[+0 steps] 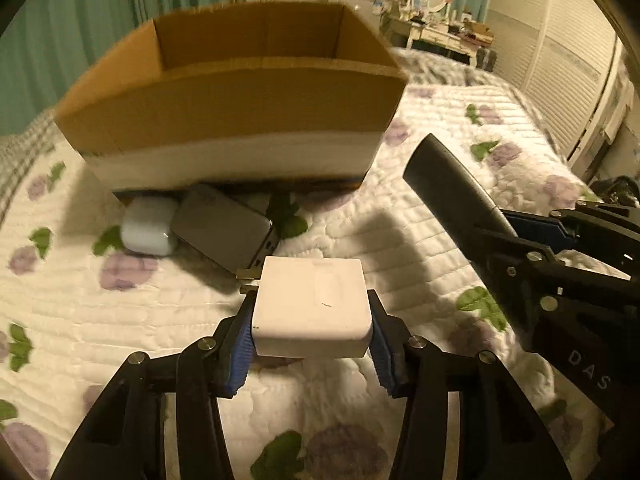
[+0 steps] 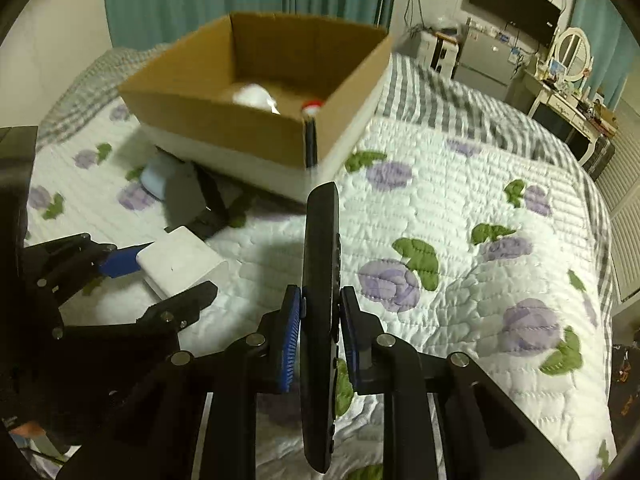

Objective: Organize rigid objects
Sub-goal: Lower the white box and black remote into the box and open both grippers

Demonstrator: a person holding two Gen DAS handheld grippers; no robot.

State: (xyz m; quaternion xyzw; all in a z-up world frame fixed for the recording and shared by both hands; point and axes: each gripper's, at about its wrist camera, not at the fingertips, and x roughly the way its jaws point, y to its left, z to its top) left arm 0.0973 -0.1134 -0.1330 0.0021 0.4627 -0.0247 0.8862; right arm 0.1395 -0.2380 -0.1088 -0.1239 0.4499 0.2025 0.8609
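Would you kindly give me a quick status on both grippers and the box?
Left gripper shut on white charger. Right gripper shut on black remote. Box ahead, open, some items inside. Power bank and blue case lie at its foot.

Box [image 1: 232,120] on bed [image 1: 440,208], earbud case [image 1: 146,226] left of power bank [image 1: 224,226] before it

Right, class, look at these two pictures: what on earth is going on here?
A person is tidying things on a bed with a claw in each hand. The left claw grips a white charger; the right claw grips a black remote on edge. Both are short of the cardboard box, which already holds something white. A small white case and a grey power bank lie by the box.
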